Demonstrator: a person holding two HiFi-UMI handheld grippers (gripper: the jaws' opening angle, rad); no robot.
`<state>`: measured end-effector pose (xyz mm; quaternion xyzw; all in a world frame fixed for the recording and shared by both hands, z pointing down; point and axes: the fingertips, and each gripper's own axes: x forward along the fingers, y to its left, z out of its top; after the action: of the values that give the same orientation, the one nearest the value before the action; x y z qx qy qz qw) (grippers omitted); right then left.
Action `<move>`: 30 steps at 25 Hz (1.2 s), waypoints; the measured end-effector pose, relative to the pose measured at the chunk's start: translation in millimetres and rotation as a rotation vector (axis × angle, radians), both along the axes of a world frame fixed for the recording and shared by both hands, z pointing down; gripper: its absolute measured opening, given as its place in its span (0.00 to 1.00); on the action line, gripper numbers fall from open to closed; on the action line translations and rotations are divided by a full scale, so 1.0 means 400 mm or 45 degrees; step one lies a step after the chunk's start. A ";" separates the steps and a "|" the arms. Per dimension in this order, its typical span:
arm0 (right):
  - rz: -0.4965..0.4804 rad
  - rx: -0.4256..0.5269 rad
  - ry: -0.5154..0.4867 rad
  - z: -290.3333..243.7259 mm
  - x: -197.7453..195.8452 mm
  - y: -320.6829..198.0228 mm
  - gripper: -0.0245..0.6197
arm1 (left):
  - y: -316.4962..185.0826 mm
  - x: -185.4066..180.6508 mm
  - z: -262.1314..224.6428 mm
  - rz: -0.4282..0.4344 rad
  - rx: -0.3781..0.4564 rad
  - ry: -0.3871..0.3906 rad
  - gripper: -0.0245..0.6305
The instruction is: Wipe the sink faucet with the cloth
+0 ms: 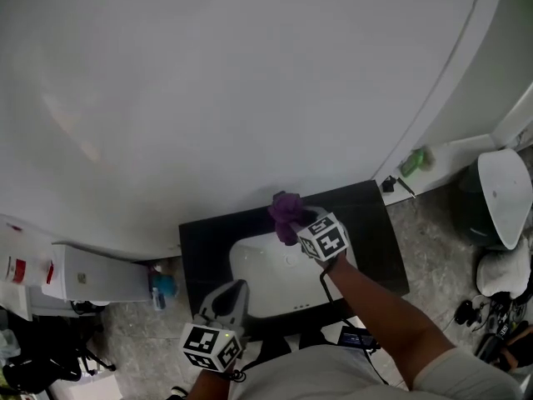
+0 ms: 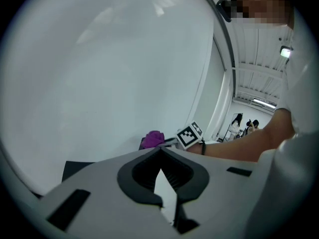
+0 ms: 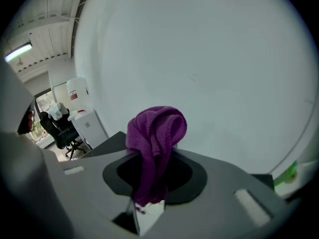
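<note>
The cloth (image 3: 157, 128), a purple bundle, is clamped in the right claw (image 3: 154, 158), whose jaws are closed on its lower end so that the rest bunches up and folds over beyond the tips. In the head view this claw (image 1: 298, 222) is held out over the back rim of the white sink (image 1: 258, 286), which is set into a black surface (image 1: 204, 240) against a pale wall (image 1: 208, 82), and the cloth (image 1: 287, 209) is seen at the spot where basin, surface and wall meet. The faucet itself cannot be made out in any view; it is judged to lie under or just behind the cloth and claw, but contact with it cannot be confirmed. The left claw (image 2: 159, 153) is drawn shut at the tips with nothing between them, and in the head view it (image 1: 240, 288) is kept low at the front left of the sink, well apart from the cloth. The cloth has thus been taken up and brought to the faucet's place. How much wiping has been done cannot be told, so that part of the task is taken as barely begun or in its early strokes.
</note>
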<state>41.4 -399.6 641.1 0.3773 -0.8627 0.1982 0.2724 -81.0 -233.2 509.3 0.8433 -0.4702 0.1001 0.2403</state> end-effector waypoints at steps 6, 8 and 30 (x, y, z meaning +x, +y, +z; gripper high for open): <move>-0.001 -0.115 -0.057 -0.006 0.037 0.210 0.18 | -0.006 0.053 -0.028 0.076 0.043 0.011 0.05; -0.006 -0.036 -0.119 -0.103 0.041 0.237 0.18 | -0.008 0.073 -0.058 0.101 0.069 0.022 0.05; -0.043 0.560 -0.410 -0.788 0.059 0.361 0.17 | -0.112 0.140 -0.416 0.193 0.418 0.052 0.05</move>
<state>65.0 -255.4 326.0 0.3764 -0.9234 0.0590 0.0464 -25.1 -278.0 342.7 0.9061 -0.4104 0.0228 0.1006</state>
